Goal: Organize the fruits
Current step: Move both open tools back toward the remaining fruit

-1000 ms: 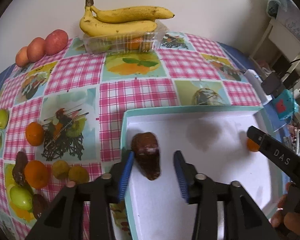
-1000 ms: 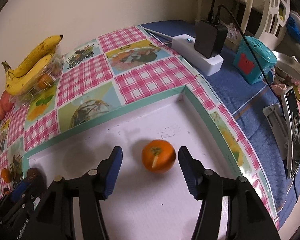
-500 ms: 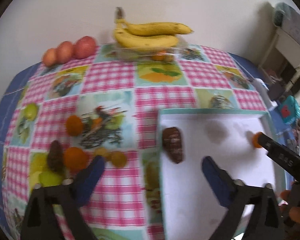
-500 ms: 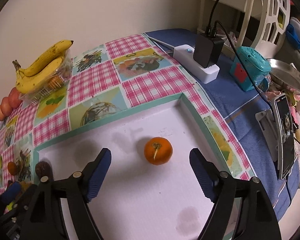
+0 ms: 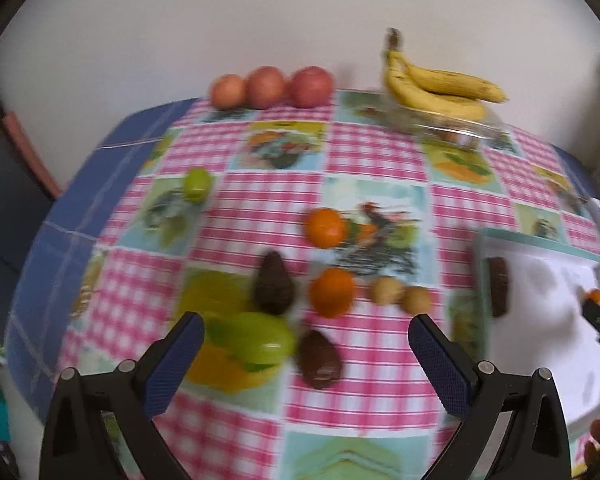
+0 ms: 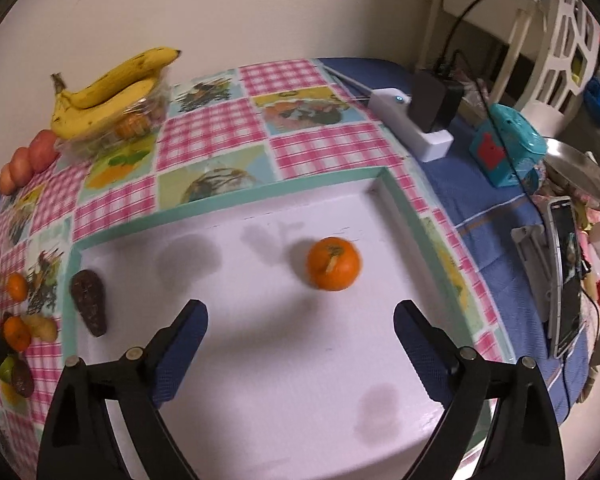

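My left gripper (image 5: 306, 340) is open and empty above the checked tablecloth, over loose fruit: two oranges (image 5: 332, 292), a green fruit (image 5: 256, 338), two dark brown fruits (image 5: 319, 359) and two small yellow ones (image 5: 386, 290). The white tray (image 6: 228, 206) with a teal rim holds one dark brown fruit (image 6: 89, 302) at its left edge and one orange (image 6: 333, 263) towards its right. My right gripper (image 6: 300, 330) is open and empty, above the tray and back from the orange.
Bananas (image 5: 436, 86) lie on a clear plastic box at the back, beside three red apples (image 5: 270, 87). A green fruit (image 5: 198, 185) sits at left. A power strip with a charger (image 6: 416, 118), a teal toy (image 6: 508, 152) and a phone (image 6: 566, 276) are to the right.
Both grippers opened wider and pulled back from the fruit in the tray. The left one swung left, from the tray to over the loose fruit on the cloth.
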`<state>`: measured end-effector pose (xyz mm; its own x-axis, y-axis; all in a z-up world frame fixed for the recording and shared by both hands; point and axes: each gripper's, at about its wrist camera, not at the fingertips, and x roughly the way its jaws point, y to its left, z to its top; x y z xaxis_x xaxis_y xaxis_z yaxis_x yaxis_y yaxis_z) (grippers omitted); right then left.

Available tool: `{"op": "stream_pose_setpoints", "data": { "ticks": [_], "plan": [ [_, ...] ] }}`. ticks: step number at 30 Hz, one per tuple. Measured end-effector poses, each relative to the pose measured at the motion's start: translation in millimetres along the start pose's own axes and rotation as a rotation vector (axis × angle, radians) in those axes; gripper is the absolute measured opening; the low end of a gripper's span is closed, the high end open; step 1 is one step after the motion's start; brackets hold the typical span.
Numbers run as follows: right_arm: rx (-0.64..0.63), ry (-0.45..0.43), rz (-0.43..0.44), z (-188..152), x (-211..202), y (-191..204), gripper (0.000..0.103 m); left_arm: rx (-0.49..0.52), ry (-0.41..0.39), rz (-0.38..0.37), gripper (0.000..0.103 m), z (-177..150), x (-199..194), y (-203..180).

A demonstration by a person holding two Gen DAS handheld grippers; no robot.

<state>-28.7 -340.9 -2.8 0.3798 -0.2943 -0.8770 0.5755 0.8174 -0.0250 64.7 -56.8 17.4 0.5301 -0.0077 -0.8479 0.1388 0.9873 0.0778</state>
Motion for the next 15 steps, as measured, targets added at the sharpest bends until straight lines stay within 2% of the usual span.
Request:
{"op": "stream_pose_setpoints", "data": {
  "ticks": [2, 6, 12, 15],
  "plan": [
    [-0.005, -0.009, 0.024, -1.5, -2.4, 6.5, 0.094, -0.007, -0.008, 0.043, 0.103, 2.0, -0.4, 8.6],
    [-0.008, -0.037, 0.080, -5.5, -8.2, 20.6, 0.094, -0.035, 0.003, 0.058, 0.103, 5.2, 1.2, 22.0],
    [-0.030, -0.036, 0.069, -9.1, -10.5, 36.2, 0.094, -0.117, 0.033, -0.005, 0.103, 10.8, 5.9, 43.8],
    [-0.047, -0.025, 0.059, -10.4, -10.4, 44.2, 0.094, -0.116, 0.066, 0.017, 0.103, 12.4, 10.9, 57.5]
  ]
}}
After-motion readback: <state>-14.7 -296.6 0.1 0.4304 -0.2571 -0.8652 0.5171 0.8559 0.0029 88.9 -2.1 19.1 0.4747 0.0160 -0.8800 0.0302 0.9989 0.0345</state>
